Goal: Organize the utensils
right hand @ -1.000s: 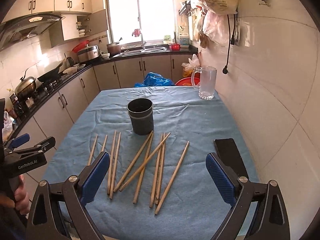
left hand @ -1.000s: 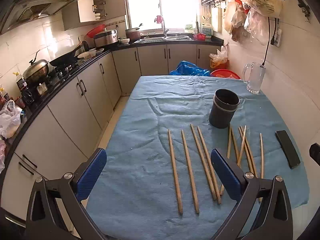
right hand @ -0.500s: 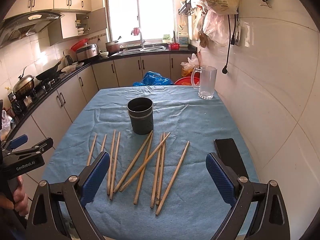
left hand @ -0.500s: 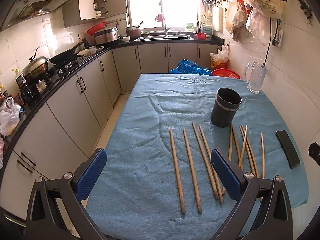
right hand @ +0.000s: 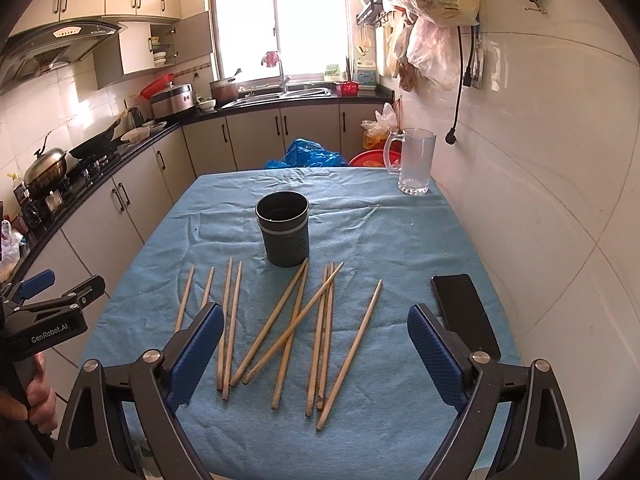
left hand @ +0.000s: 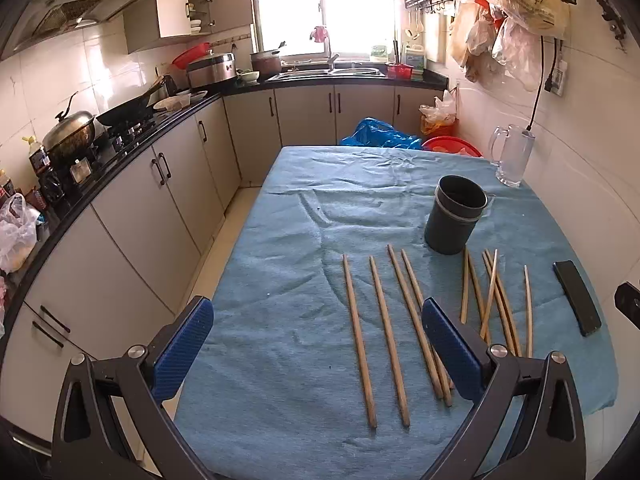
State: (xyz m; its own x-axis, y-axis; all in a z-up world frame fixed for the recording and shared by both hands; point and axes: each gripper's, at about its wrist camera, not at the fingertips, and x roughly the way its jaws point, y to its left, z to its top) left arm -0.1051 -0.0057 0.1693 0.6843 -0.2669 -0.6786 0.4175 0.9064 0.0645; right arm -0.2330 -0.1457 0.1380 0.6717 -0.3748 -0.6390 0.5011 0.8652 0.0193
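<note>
Our left gripper has its jaws spread wide, with nothing between them. Our right gripper has its jaws spread wide too, and they hold nothing. Both hang over the near edge of the desk, which has a blue cloth on it.

Just past the jaws we see the chopsticks lying flat on the cloth. In the left wrist view, four of them lie side by side in a neat row, a little apart. The others, more to the right, lie in a messy bunch, and some cross over each other. One chopstick lies alone on the right side of the bunch.

Behind the chopsticks stands a dark round holder. It is upright and we see no chopsticks in it. The tips of two chopsticks reach right up to its bottom.

A black phone lies flat on the right side of the desk. A clear glass mug stands at the far right corner.

A hand at the left edge of the right wrist view grips the handle of the left gripper.
</note>
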